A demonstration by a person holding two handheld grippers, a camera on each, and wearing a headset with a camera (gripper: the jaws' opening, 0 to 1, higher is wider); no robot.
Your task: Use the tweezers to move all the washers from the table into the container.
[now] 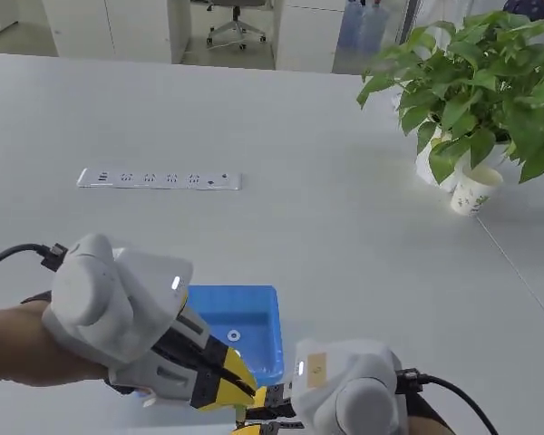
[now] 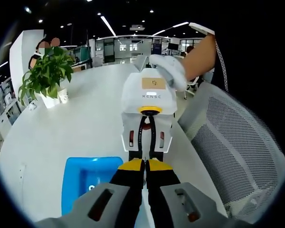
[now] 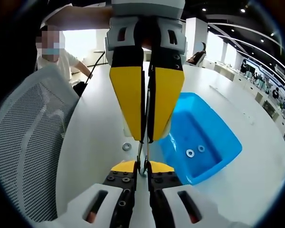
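The left hand-held gripper (image 3: 145, 138) clamps the tweezers (image 3: 141, 154), and the right hand-held gripper (image 3: 142, 167) pinches their tips, likely to squeeze them. One washer (image 3: 127, 146) lies on the worktop (image 3: 95, 142) beside the blue container (image 3: 225, 137), which holds two.

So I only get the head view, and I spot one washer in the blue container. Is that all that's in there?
Observer: No, the right gripper view shows two washers on the floor of the container.
Visitor: Any left on the table?
Observer: One loose washer lies on the table, just outside the container's wall.
Visitor: And the tweezers?
Observer: The tweezers run between the left gripper and the right gripper, and both look shut on them.
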